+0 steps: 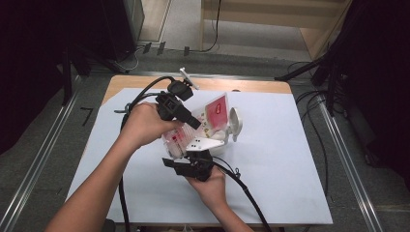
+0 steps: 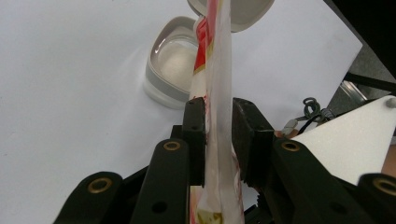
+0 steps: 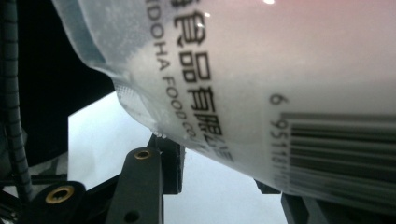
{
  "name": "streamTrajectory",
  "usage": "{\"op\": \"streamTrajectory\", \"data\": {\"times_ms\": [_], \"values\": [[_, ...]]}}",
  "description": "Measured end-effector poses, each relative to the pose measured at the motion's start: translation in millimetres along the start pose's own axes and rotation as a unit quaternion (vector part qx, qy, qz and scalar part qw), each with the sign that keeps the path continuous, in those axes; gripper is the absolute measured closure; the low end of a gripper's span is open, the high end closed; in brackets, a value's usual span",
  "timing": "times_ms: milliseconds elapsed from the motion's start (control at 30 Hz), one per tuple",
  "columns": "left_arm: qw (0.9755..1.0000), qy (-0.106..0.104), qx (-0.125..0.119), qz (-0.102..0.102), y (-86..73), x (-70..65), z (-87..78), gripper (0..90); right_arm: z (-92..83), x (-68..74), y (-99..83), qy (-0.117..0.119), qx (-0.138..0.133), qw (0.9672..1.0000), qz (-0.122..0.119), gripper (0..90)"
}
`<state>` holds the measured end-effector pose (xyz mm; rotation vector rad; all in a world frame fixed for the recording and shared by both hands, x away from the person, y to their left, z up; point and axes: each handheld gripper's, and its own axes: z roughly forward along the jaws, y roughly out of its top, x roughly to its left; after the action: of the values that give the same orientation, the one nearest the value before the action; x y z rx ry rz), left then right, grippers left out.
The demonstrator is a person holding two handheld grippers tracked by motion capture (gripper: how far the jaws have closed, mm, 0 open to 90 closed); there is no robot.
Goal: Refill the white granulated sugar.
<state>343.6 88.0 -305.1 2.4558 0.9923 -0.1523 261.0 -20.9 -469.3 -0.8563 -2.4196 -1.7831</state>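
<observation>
Centre of the high view: left gripper (image 1: 189,121) pinches the pouch (image 1: 216,112), tilted over the open box (image 1: 231,126). Right gripper (image 1: 192,155), lower centre, stands part open below the pouch, pads not visibly pressing. Keep the mouth over the box; tilt slowly.

The high view looks forward and down from above at the white-covered table (image 1: 270,159). Both gripper views sit very close, sharing the red-and-white plastic packet (image 1: 216,112) at 12 o'clock.
</observation>
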Motion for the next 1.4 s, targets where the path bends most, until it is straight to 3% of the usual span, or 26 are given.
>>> {"op": "streamTrajectory", "data": {"times_ms": [233, 567, 933, 1133, 1400], "values": [[1.0000, -0.001, 0.000, 0.005, -2.9, 1.9, 2.6, 75.8, 2.1, -4.2, -6.2, -0.003, 0.005, 0.9999, -0.011, 60.7], [0.9999, -0.010, 0.002, 0.006, -2.6, 4.0, 7.2, 76.0, 3.9, -9.0, -16.4, -0.027, 0.024, 0.9986, -0.040, 60.6], [0.9997, -0.011, -0.017, 0.015, -3.3, 7.8, 9.8, 79.2, 4.6, -13.6, -20.6, -0.019, 0.039, 0.9981, -0.044, 61.0], [0.9996, -0.014, -0.021, 0.015, -12.3, 10.9, 6.9, 87.2, 3.5, -14.2, -23.2, -0.022, 0.051, 0.9967, -0.060, 60.9], [0.9991, -0.019, -0.037, 0.005, -26.1, 16.2, -3.0, 90.0, 4.5, -14.2, -25.2, -0.006, 0.052, 0.9974, -0.050, 60.3]]}}
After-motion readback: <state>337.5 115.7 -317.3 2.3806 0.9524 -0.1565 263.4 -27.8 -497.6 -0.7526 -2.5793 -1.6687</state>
